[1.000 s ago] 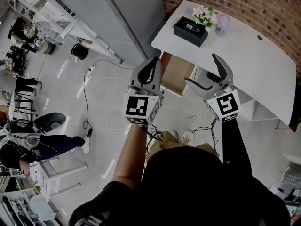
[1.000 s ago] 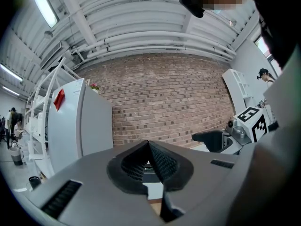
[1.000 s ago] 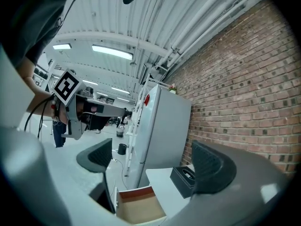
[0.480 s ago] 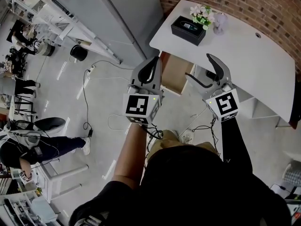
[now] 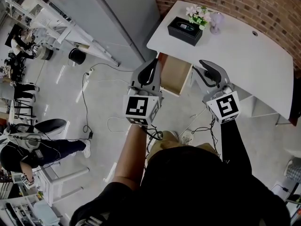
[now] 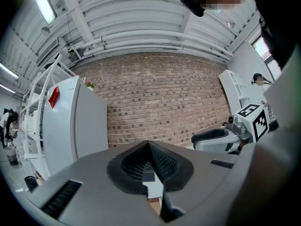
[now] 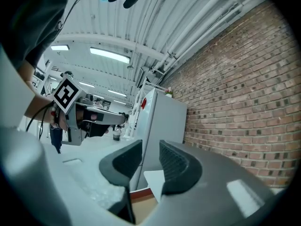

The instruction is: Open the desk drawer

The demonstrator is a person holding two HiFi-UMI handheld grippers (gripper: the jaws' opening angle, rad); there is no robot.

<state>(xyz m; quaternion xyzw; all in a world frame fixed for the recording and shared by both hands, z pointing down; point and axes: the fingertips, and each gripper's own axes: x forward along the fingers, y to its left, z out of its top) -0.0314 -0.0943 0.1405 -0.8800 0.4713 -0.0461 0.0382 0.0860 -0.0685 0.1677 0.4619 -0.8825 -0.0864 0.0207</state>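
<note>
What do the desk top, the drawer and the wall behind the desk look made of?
The desk top looks like white laminate or painted board: smooth, matt, even colour. The drawer shows a tan inside, probably wood or wood-look board. The wall is red-brown brick, rough, with pale mortar lines.

- A black box (image 5: 184,30) lies ahead of me, just beside a bunch of pale flowers (image 5: 197,16).
- A brick wall (image 5: 244,4) stands behind them.
- A cable (image 5: 85,98) trails across the floor (image 5: 61,93) at my left.
</note>
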